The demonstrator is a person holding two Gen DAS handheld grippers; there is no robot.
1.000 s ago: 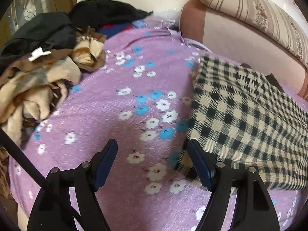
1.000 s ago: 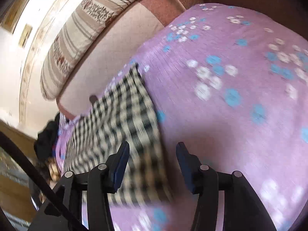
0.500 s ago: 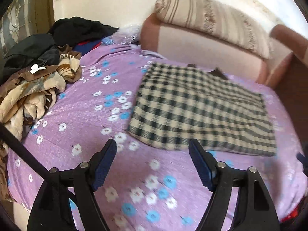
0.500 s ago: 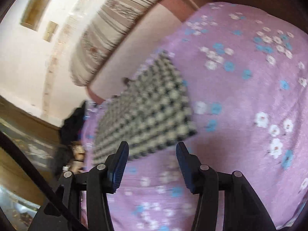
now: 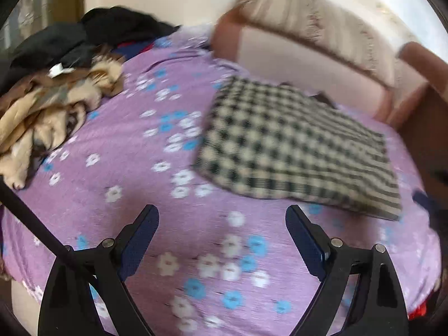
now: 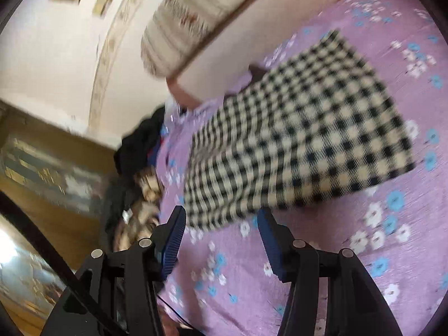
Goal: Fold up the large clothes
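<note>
Both views are pretty blurry. Left gripper [image 5: 222, 221] has nothing between its jaws, which are spreading; right gripper [image 6: 221, 224] is apart and empty too. The folded checked cloth [image 5: 294, 151] lies flat on the purple flowered sheet [image 5: 134, 196], clothes pile [image 5: 47, 106] off beside it, striped cushion [image 5: 313, 25] behind.

folded cloth [image 5: 294, 151] – on bedspread [image 5: 140, 184] | clothes heap [image 5: 47, 106] – far left

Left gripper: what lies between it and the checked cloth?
Only bare flowered purple sheet, seen in the left wrist view; the left gripper, jaws opening and empty, sits short of the checked cloth.
</note>
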